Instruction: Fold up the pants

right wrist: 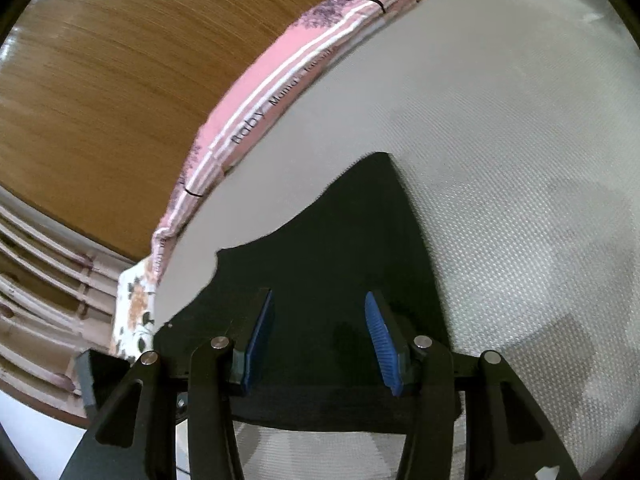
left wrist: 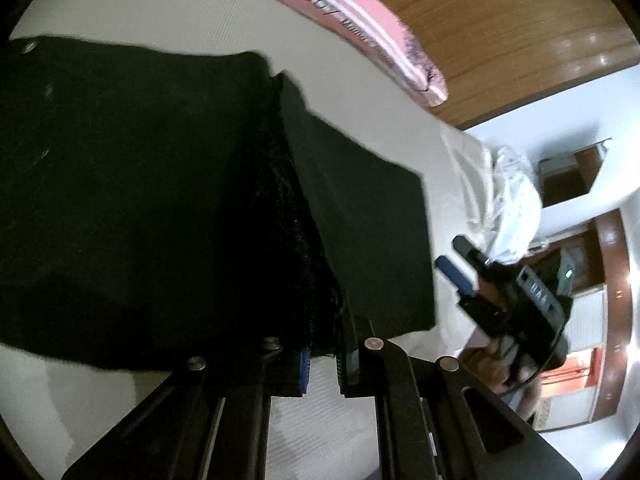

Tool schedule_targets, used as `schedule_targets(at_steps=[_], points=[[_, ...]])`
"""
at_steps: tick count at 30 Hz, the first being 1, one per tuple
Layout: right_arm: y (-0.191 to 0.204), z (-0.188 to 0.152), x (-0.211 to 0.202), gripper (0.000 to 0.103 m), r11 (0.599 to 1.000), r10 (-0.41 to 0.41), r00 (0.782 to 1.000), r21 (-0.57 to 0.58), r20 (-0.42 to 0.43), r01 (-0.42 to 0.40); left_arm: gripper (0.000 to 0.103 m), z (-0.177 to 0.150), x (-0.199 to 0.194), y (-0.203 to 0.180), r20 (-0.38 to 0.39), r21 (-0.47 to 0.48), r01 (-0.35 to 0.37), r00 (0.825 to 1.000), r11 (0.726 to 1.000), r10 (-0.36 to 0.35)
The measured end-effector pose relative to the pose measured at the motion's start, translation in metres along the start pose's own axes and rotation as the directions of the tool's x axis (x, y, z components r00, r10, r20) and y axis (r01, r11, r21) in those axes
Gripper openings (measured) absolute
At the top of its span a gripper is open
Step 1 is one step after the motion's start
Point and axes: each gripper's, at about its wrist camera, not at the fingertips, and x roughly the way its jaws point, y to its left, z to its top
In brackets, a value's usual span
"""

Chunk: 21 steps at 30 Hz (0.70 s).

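- Nearest in the left wrist view, the left gripper (left wrist: pixel 323 364) has its two jaws squeezed almost together, and a bunched edge of the black pants (left wrist: pixel 132 200) is pinched between the blue pads.
- From that pinch the black cloth goes up and away. A big dark panel spreads to the left, and a second flat panel hangs to the right of a rough, fuzzy fold line.
- The pants lie on a white bed sheet (left wrist: pixel 160 8), and the sheet shows below the cloth as well as beyond it.
- Off to the right in the same view, the right gripper (left wrist: pixel 460 258) is held by a hand (left wrist: pixel 502 368), and it sits just beside the right edge of the pants.
- In the right wrist view, the right gripper's blue pads (right wrist: pixel 260 336) stand about half apart. The black cloth lies under and between them, but the pads do not press on it, so this gripper holds nothing.
- A dark band of the pants runs across close under those jaws, and the cloth ends in a corner farther up on the bumpy white sheet.
- Farther off, a pink striped blanket (right wrist: pixel 280 76) with the word "Baby" on it lies along the far edge of the bed.
- Behind it stands a brown wooden headboard (right wrist: pixel 120 60).
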Motion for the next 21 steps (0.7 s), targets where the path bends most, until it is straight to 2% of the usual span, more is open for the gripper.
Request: schedule_targets(at_steps=[2,4,8,9,11,12,14,17,18,19,21], points=[[-0.002,-0.001,0.004,0.045,1.000,-0.022,1.000,0.000,-0.020,0.022,0.010,-0.004,0.010,0.014,-0.029,-0.028,-0.032,0.999,0.999,0.032],[-0.005,-0.004,0.011,0.044,0.999,-0.048,0.998,0.003,-0.052,0.048,0.011,-0.005,0.017,0.024,-0.045,-0.060,-0.034,0.998,0.998,0.032],[-0.008,-0.009,0.020,0.043,0.995,-0.102,0.991,-0.019,-0.090,0.101,0.013,-0.003,0.016,0.017,-0.043,-0.010,-0.065,0.997,0.998,0.064],[-0.008,-0.010,0.022,0.044,0.994,-0.112,0.989,-0.025,-0.095,0.110,0.019,-0.002,0.015,0.015,-0.042,0.013,-0.082,0.996,0.997,0.082],[-0.010,-0.011,0.024,0.044,0.992,-0.123,0.987,-0.027,-0.107,0.120,0.024,-0.001,0.008,0.012,-0.032,0.039,-0.101,0.994,0.994,0.103],[-0.009,-0.011,0.023,0.044,0.992,-0.123,0.986,-0.028,-0.108,0.121,0.029,0.000,0.003,0.010,-0.020,0.053,-0.115,0.993,0.992,0.117],[-0.005,-0.007,0.020,0.045,0.993,-0.118,0.987,-0.035,-0.111,0.114,0.031,0.003,-0.005,0.007,0.019,0.082,-0.160,0.987,0.984,0.159],[0.008,0.003,0.013,0.045,0.988,-0.122,0.990,-0.105,-0.077,0.114,0.031,0.012,-0.019,0.001,0.113,0.133,-0.244,0.967,0.961,0.230],[0.014,0.009,0.011,0.045,0.980,-0.142,0.989,-0.149,-0.050,0.133,0.031,0.016,-0.025,-0.004,0.164,0.147,-0.278,0.953,0.949,0.254],[0.019,0.014,0.012,0.045,0.972,-0.158,0.987,-0.181,-0.035,0.149,0.031,0.020,-0.029,-0.006,0.198,0.161,-0.295,0.945,0.942,0.262],[0.028,0.027,0.018,0.044,0.954,-0.190,0.982,-0.239,-0.011,0.182,0.031,0.029,-0.030,-0.016,0.232,0.206,-0.294,0.941,0.933,0.245]])
